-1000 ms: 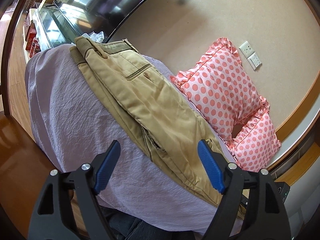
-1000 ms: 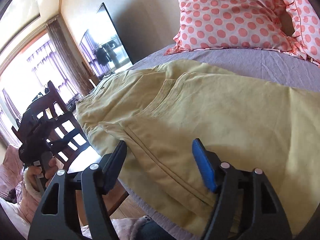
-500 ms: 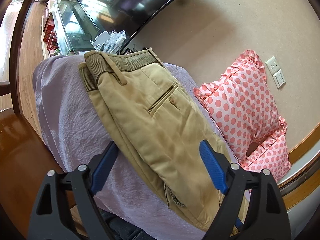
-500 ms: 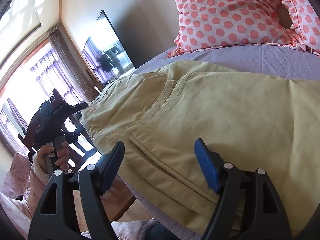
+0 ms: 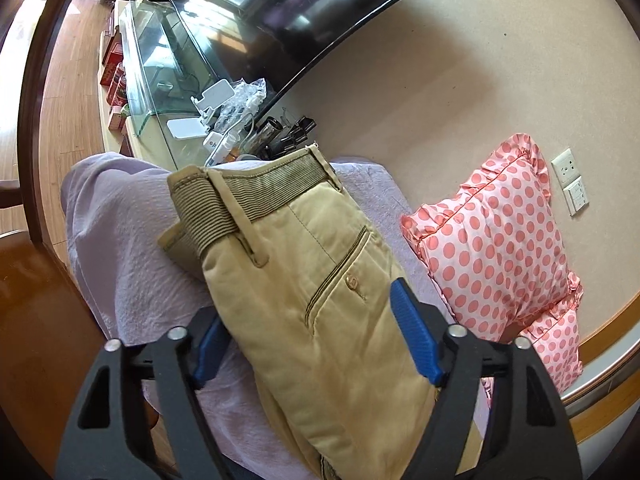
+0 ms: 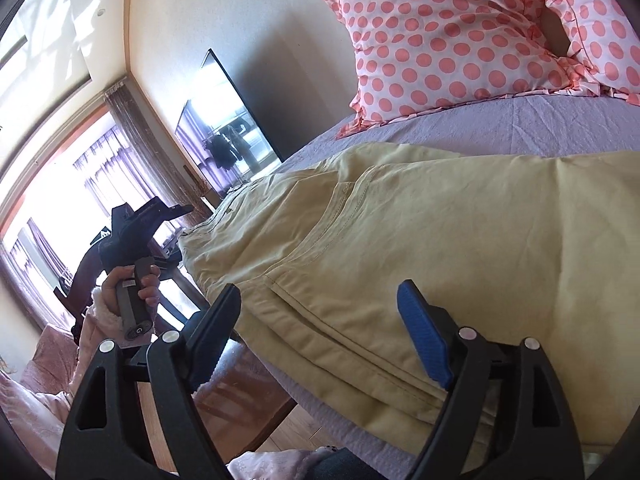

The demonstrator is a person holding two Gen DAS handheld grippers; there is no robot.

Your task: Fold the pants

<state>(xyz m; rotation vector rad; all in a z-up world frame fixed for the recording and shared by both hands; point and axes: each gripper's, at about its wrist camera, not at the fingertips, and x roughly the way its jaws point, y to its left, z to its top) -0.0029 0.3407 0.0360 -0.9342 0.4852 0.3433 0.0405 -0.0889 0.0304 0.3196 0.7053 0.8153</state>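
- Left wrist view, far left: wooden floor [image 5: 60,92] and a glass-topped TV stand [image 5: 160,68] with small clutter are showing beyond the end of the bed [image 5: 116,240], which is lying under a lilac sheet.
- Khaki pants [image 5: 304,280] are lying on the bed, already doubled lengthwise, waistband [image 5: 248,192] pointing toward the TV stand, back pocket with button [image 5: 352,281] facing up.
- Left hand-held gripper [image 5: 312,340] is hovering wide open over the seat of the pants, one blue pad off each side of the cloth; it is gripping nothing.
- Polka-dot pillow [image 5: 496,240] is leaning against the wall, just right of the pants; wall sockets [image 5: 570,188] above it.
- Right wrist view, left side: the person's left hand [image 6: 128,284] is holding the other tool's handle up off the bed's edge, near a wooden chair.
- Centre: the pants [image 6: 420,248] are running across the near part of the bed, stacked edges facing the camera.
- Right hand-held gripper [image 6: 320,344] is spread wide over the near folded edge, holding nothing; whether the pads are touching cloth is not clear.
- Judgement: the lengthwise fold looks done and the crosswise fold is not yet begun; both tools seem to be positioning for a grasp.
- Next move probably calls for pinching all layers at one end, lifting low, and carrying that end over the other without letting the layers slide apart.
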